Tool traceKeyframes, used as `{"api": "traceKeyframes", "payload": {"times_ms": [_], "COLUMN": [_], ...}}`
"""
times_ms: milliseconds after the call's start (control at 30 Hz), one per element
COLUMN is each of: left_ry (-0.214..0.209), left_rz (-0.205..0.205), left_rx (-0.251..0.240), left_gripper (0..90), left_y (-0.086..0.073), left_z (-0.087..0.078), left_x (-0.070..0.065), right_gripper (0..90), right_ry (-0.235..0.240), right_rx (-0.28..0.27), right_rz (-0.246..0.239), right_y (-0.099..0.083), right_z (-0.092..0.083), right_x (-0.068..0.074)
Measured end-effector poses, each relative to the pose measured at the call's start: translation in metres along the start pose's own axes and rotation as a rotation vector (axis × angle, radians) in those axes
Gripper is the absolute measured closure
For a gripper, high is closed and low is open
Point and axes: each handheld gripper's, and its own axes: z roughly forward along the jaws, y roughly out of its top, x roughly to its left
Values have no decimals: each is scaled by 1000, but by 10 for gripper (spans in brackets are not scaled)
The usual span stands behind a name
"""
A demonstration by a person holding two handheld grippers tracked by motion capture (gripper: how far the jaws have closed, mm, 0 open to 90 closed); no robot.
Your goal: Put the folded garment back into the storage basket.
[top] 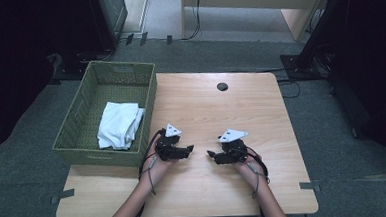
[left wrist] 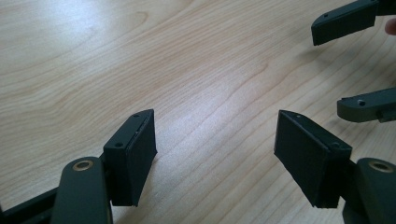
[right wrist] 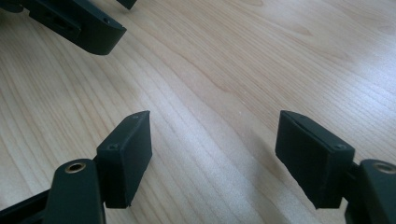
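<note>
Wood tabletop (top: 200, 188), bare in the middle. Green perforated basket (top: 76, 122) at far-left corner, w/ folded white cloth (top: 117, 124) inside, well left of both tools. Left hand-held gripper (top: 189, 149) just right of basket's near corner, low over the wood, jaws wide, nothing btwn. Right hand-held gripper (top: 211, 154) faces it tip-to-tip, near but apart, jaws wide, also nothing btwn.
</note>
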Motion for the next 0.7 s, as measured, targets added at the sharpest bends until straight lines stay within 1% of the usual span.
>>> {"api": "traceKeyframes", "payload": {"times_ms": [100, 200, 300, 367, 433, 467, 533, 600, 700], "left_ry": [3, 4, 5, 7, 9, 12, 23, 24, 21], "left_rz": [14, 24, 36, 41, 47, 55, 80, 80, 78], "left_rx": [-7, -12, -19, -23, -26, -29, -33, -35, -34], "left_gripper": [297, 296, 295, 296, 296, 295, 294, 293, 286], "left_y": [-3, -4, -5, -6, -6, -7, -7, -7, -6], "left_z": [2, 2, 2, 2, 2, 2, 3, 4, 4], "left_x": [-1, -2, -2, -1, -1, -1, 0, 1, 2], "right_gripper": [272, 266, 257, 254, 248, 247, 231, 211, 205], "right_ry": [-16, -13, -9, 4, 8, 11, 20, 21, 21], "right_rx": [10, 6, -3, -7, -1, -1, 4, 7, 10], "right_rz": [-23, -28, -15, 5, 18, 19, 38, 37, 34], "right_y": [-2, -3, -4, -6, -6, -6, -6, -5, -5], "right_z": [1, 1, 1, 1, 1, 2, 2, 3, 3], "right_x": [1, 1, 0, -2, -3, -4, -5, -6, -6]}}
